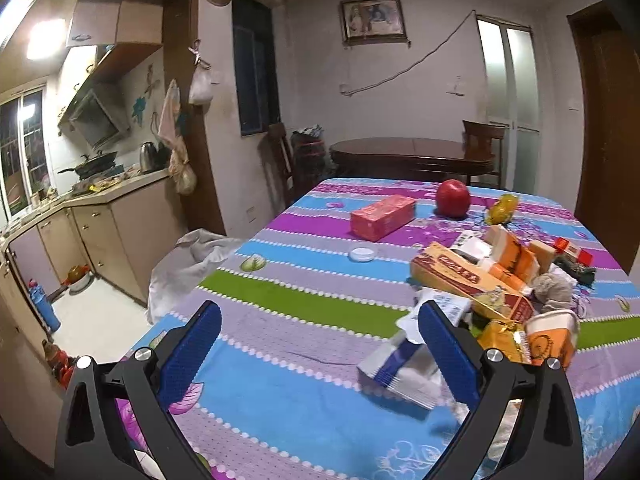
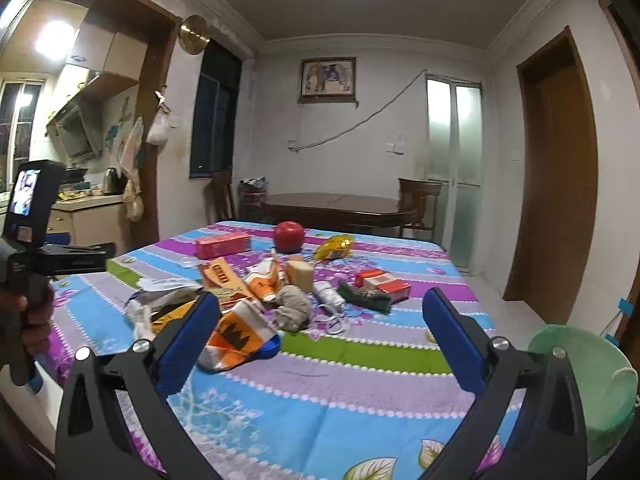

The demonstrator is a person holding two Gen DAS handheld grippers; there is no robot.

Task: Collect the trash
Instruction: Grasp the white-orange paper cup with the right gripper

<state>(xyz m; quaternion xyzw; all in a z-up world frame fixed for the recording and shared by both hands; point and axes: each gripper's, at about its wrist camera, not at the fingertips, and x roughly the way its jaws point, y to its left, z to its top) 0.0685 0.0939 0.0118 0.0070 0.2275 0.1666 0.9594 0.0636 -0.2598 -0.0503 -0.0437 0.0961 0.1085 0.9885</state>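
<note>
A heap of trash lies on the striped tablecloth (image 1: 280, 360): a long orange carton (image 1: 472, 280), orange-and-white cartons (image 1: 516, 258), a crumpled grey wad (image 1: 554, 290), a gold wrapper (image 1: 500, 336) and a blue-and-white packet (image 1: 400, 376). My left gripper (image 1: 320, 352) is open, low over the cloth, its right finger beside the packet. In the right wrist view the same heap shows, with a flattened orange carton (image 2: 240, 334), the grey wad (image 2: 294, 304) and a red-and-white box (image 2: 384, 282). My right gripper (image 2: 320, 344) is open, short of the heap.
A red apple (image 1: 452, 198), a pink box (image 1: 382, 216), a yellow wrapper (image 1: 502, 208) and a small white lid (image 1: 362, 254) sit farther back. A green plastic basin (image 2: 592, 384) is at the table's right edge. A dark wooden table (image 1: 412, 156) and chairs stand behind. A hand holds the left gripper's handle (image 2: 28, 272).
</note>
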